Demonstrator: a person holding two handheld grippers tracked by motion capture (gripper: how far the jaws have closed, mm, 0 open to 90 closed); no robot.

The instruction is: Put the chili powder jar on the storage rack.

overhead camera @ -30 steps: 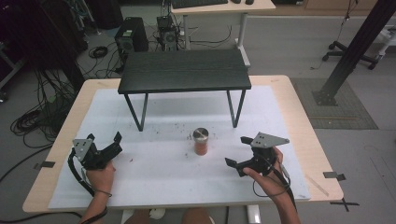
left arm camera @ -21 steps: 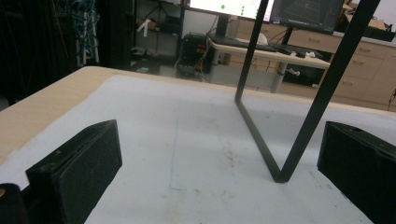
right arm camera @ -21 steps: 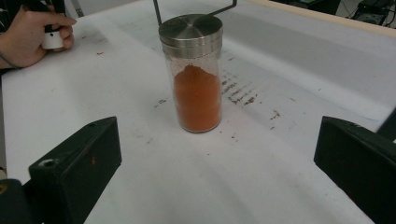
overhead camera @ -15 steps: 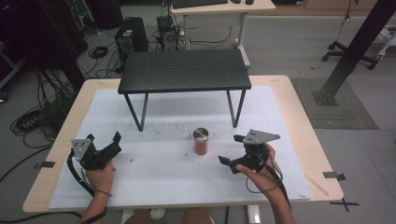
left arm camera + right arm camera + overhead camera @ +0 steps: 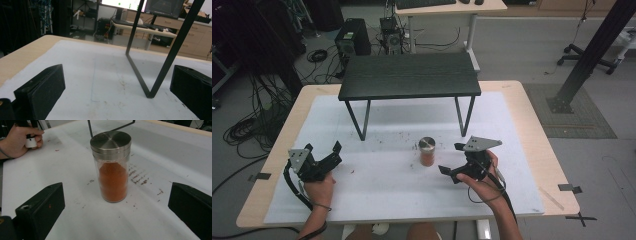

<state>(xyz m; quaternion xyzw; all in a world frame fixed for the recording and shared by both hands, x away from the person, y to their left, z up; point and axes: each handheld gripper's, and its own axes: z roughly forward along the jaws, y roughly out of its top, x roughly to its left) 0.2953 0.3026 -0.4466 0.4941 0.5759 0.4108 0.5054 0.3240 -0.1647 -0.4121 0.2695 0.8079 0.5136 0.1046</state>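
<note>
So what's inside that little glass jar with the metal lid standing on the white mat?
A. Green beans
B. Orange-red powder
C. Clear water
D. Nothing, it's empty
B: in the right gripper view the jar stands upright with orange-red powder reaching most of the way up to its silver lid, between the right gripper's open fingers and not touched by them.

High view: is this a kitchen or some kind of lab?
Likely a lab or workshop: cables tangle on the floor, a computer tower stands by a desk, and monitors glow behind.
</note>
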